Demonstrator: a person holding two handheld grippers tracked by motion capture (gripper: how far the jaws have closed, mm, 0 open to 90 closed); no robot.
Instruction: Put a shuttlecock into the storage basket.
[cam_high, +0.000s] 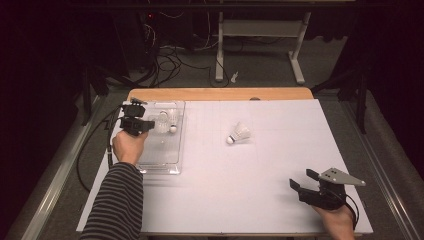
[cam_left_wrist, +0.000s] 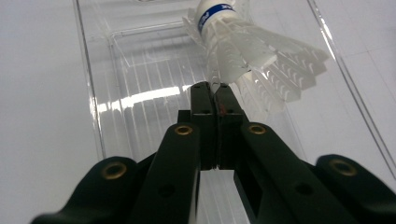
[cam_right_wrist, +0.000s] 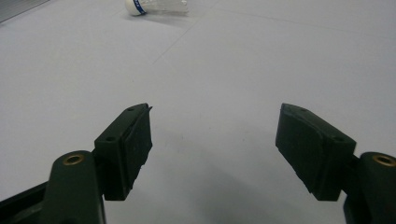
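Black jaws of the left gripper (cam_left_wrist: 215, 88) sit pressed together on the feather tip of a shuttlecock (cam_left_wrist: 247, 51), which hangs over the clear plastic tray (cam_left_wrist: 100, 112) with its cork end pointing away from the camera. From the high view, the same left gripper (cam_high: 148, 125) hovers above the tray (cam_high: 172, 167) at the table's left side, and at least one white shuttlecock (cam_high: 169, 120) shows there; whether it is the held one or another already lying in the tray cannot be told. A second shuttlecock (cam_high: 239, 134) lies on its side on the white table (cam_high: 280, 165), near the middle and well apart from the tray. The right gripper (cam_high: 303, 181) waits low at the near right corner, jaws spread wide and holding nothing, aimed roughly toward that loose shuttlecock (cam_right_wrist: 156, 6).

Judging from this, the step in hand is dropping the pinched shuttlecock into the tray. The next move calls for lowering it a little and parting the left jaws so it settles inside the walls; then the loose one on the table wants collecting.
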